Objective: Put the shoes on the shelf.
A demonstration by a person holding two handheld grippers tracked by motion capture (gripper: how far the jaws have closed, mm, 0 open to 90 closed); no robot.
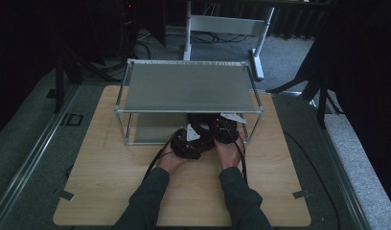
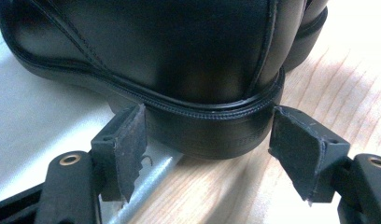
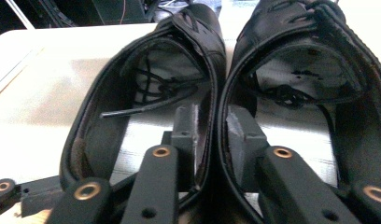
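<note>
Seemingly pinched — shoes (image 3: pixel 216 93), right gripper (image 3: pixel 212 135).

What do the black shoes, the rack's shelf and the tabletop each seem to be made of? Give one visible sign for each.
Black shoes: probably leather or a leather-look synthetic; smooth with a soft sheen and stitched seams, rubbery-looking sole edge.
Rack's shelf: seemingly metal; flat matte grey sheet in a silvery bar frame.
Tabletop: wood or wood-look laminate; pale with grain lines, which one cannot be told.

Dim room; grey carpet (image 1: pixel 35 139); dark curtains (image 1: pixel 21 43); white desk frame (image 1: pixel 227 24).
</note>
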